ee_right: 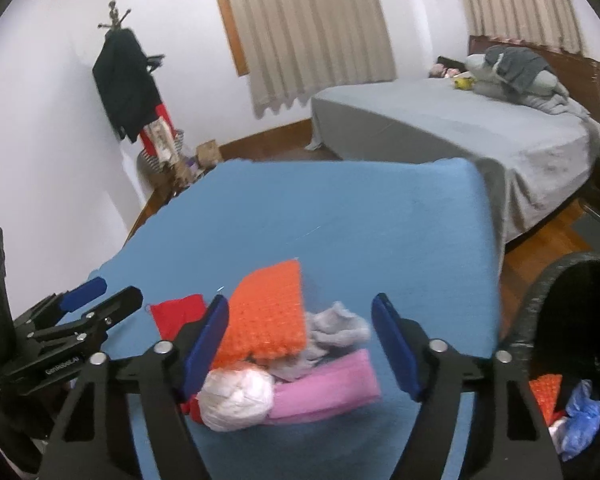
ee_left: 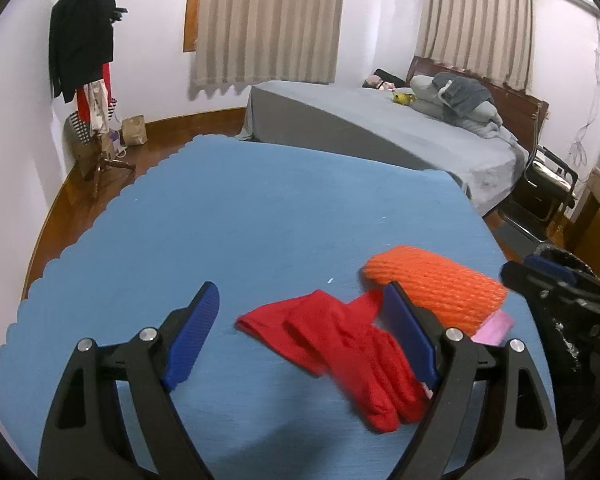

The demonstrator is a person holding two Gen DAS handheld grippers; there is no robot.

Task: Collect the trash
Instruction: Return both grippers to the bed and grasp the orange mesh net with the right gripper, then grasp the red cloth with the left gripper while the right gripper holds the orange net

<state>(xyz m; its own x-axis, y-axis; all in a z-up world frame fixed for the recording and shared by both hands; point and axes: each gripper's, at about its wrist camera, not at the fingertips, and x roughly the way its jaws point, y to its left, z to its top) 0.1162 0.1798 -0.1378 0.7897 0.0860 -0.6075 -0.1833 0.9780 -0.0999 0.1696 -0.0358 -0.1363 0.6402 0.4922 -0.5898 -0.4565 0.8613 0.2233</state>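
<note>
A pile of trash lies on the blue table (ee_left: 228, 220). In the left wrist view my left gripper (ee_left: 304, 332) is open over a red cloth (ee_left: 340, 352), with an orange foam net (ee_left: 440, 288) and a pink piece (ee_left: 496, 326) just right of it. In the right wrist view my right gripper (ee_right: 300, 344) is open and empty above the orange net (ee_right: 268, 316), a grey crumpled wad (ee_right: 332, 328), a white ball of paper (ee_right: 236, 400), the pink piece (ee_right: 328, 392) and the red cloth (ee_right: 176, 312). The left gripper (ee_right: 88, 300) shows at the left there.
A black trash bin (ee_right: 556, 304) stands at the table's right edge, holding orange, blue and white scraps (ee_right: 576, 404). Behind the table are a grey bed (ee_left: 380, 128), a coat rack (ee_left: 88, 60) and curtained windows. A chair (ee_left: 548, 184) stands at the far right.
</note>
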